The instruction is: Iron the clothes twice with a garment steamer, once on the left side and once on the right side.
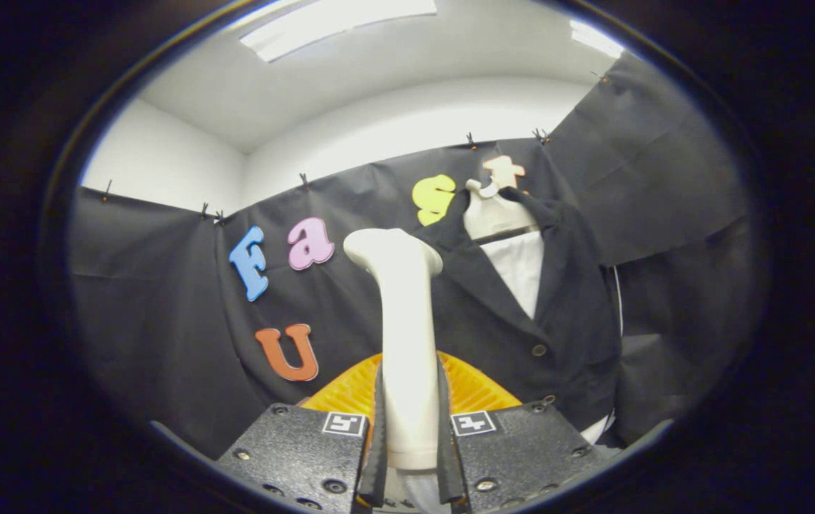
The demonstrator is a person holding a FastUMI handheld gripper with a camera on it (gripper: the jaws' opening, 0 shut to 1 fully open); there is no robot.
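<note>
A cream-white garment steamer (407,335) stands upright between my fingers, its handle pressed from both sides and its rounded head at the top. My gripper (409,457) is shut on that handle. Beyond it, slightly to the right, a dark jacket (557,314) with brown buttons hangs on a white hanger (493,210) against the booth wall, over a white shirt (518,268) that shows in the open collar. The steamer head sits just left of the jacket's left lapel; I cannot tell whether it touches the cloth.
An orange ribbed object (475,389) sits low behind the steamer, just beyond the fingers. Black cloth walls (165,300) close the booth on the left, back and right. White wall and ceiling lights lie above.
</note>
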